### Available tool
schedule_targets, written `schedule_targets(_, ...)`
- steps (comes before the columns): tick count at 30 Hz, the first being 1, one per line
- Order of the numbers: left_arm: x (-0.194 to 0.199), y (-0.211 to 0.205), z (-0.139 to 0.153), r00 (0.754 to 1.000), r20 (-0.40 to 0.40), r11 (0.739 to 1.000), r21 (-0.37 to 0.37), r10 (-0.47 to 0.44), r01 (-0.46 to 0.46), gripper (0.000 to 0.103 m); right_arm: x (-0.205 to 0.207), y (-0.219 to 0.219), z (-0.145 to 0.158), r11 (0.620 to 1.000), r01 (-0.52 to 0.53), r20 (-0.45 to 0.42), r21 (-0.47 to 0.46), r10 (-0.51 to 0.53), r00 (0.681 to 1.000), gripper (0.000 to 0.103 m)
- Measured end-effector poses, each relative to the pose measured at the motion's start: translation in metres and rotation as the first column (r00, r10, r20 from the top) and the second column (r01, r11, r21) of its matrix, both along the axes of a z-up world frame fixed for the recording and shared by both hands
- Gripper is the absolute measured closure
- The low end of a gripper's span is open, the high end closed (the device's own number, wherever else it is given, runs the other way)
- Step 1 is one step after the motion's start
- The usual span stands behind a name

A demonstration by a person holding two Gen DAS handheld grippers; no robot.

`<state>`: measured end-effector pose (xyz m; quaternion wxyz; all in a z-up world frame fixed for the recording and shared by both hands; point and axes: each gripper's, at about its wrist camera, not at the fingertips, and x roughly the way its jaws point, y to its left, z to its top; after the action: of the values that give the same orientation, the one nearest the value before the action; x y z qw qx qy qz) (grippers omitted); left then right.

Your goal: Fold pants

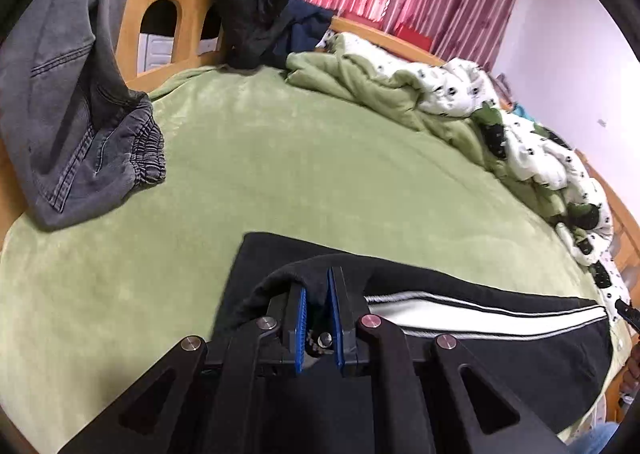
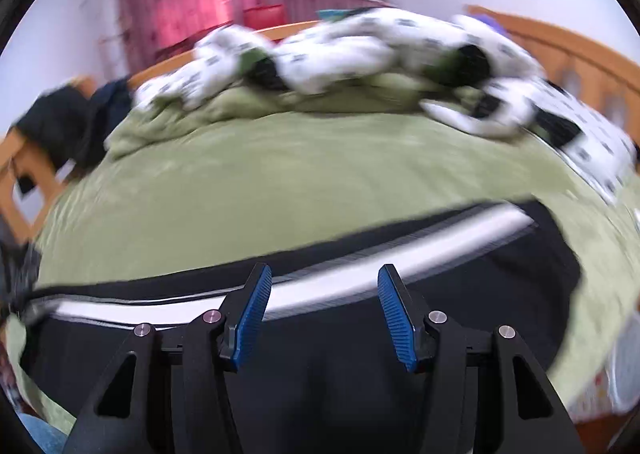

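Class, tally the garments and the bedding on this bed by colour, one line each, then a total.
Black garments: 2, the black white-striped pants held by the left gripper, and a black garment on the bedframe
Grey denim pants: 1
Navy garment: 1
Green-and-white quilt: 1
Total: 5

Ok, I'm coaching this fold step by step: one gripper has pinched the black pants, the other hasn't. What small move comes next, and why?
Probably bring the right gripper down onto the black pants and pinch the fabric near the white stripe. Its jaws stand open with nothing pressed between them, while the left gripper is already shut on a raised fold of the pants, which lie stretched across the green blanket.
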<state>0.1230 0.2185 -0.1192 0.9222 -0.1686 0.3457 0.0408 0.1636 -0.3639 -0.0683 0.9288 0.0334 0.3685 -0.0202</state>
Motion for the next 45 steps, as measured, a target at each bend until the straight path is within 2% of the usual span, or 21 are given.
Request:
schedule_targets(6, 0.029, 0.022, -0.014, 0.995, -0.093, 0.994, -0.111, -0.025, 0.014, 0.087, 0.044, 0.08, -0.02, 0.975, -0.184, -0.059, -0.12, 0.178, 0.982, 0.048)
schedule_targets(10, 0.025, 0.032, -0.016, 0.996, -0.066, 0.984, -0.176, -0.054, 0.041, 0.087, 0.061, 0.114, -0.027, 0.949, -0.267, -0.096, -0.168, 0.253, 0.963, 0.048)
schedule_targets(14, 0.034, 0.044, -0.017, 0.996, -0.055, 0.964, -0.261, -0.071, 0.054, 0.087, 0.07, 0.122, -0.038, 0.947, -0.273, -0.125, -0.169, 0.254, 0.959, 0.048)
schedule_targets(15, 0.037, 0.046, -0.018, 0.996, -0.052, 0.958, -0.281, -0.075, 0.058, 0.083, 0.073, 0.119, -0.04, 0.949, -0.269, -0.13, -0.162, 0.25, 0.96, 0.048)
schedule_targets(16, 0.038, 0.048, -0.019, 0.996, -0.045, 0.95, -0.306, -0.083, 0.065, 0.068, 0.074, 0.118, -0.044, 0.953, -0.264, -0.138, -0.149, 0.245, 0.96, 0.048)
schedule_targets(17, 0.038, 0.049, -0.018, 0.996, -0.027, 0.944, -0.321, -0.082, 0.07, 0.059, 0.075, 0.118, -0.048, 0.954, -0.264, -0.152, -0.14, 0.243, 0.958, 0.048)
schedule_targets(18, 0.035, 0.049, -0.016, 0.998, 0.003, 0.948, -0.313, -0.065, 0.062, 0.043, 0.076, 0.118, -0.051, 0.954, -0.266, -0.163, -0.139, 0.243, 0.956, 0.048)
schedule_targets(19, 0.029, 0.048, -0.013, 0.998, 0.04, 0.956, -0.287, -0.048, 0.057, 0.039, 0.075, 0.118, -0.054, 0.952, -0.27, -0.174, -0.147, 0.244, 0.954, 0.048)
schedule_targets(22, 0.026, 0.043, -0.007, 0.997, 0.066, 0.976, -0.21, -0.049, 0.062, 0.039, 0.071, 0.119, -0.06, 0.944, -0.279, -0.185, -0.176, 0.247, 0.951, 0.048)
schedule_targets(29, 0.034, 0.035, -0.017, 0.999, -0.012, 0.994, -0.102, -0.045, 0.044, 0.039, 0.069, 0.121, -0.071, 0.918, -0.341, -0.203, -0.204, 0.301, 0.932, 0.048)
schedule_targets(35, 0.041, 0.037, -0.025, 0.997, -0.073, 0.998, -0.058, -0.027, 0.023, 0.039, 0.079, 0.123, -0.08, 0.902, -0.399, -0.206, -0.162, 0.365, 0.908, 0.048)
schedule_targets(40, 0.055, 0.041, -0.022, 0.997, -0.081, 0.999, -0.047, -0.015, 0.012, 0.041, 0.099, 0.134, -0.097, 0.873, -0.463, -0.245, -0.154, 0.42, 0.874, 0.048)
schedule_targets(42, 0.059, 0.04, -0.023, 0.997, -0.079, 1.0, -0.027, -0.014, 0.012, 0.041, 0.104, 0.14, -0.109, 0.856, -0.501, -0.294, -0.128, 0.45, 0.843, 0.057)
schedule_targets(43, 0.063, 0.04, -0.024, 0.997, -0.076, 1.0, -0.016, -0.01, 0.009, 0.044, 0.103, 0.142, -0.111, 0.844, -0.52, -0.299, -0.128, 0.467, 0.832, 0.065)
schedule_targets(44, 0.066, 0.04, -0.027, 0.997, -0.077, 1.0, -0.013, -0.011, 0.01, 0.049, 0.101, 0.144, -0.111, 0.833, -0.534, -0.288, -0.142, 0.482, 0.828, 0.081)
schedule_targets(45, 0.07, 0.04, -0.03, 0.996, -0.087, 1.0, -0.017, -0.017, 0.016, 0.062, 0.098, 0.147, -0.111, 0.823, -0.543, -0.275, -0.167, 0.49, 0.827, 0.093)
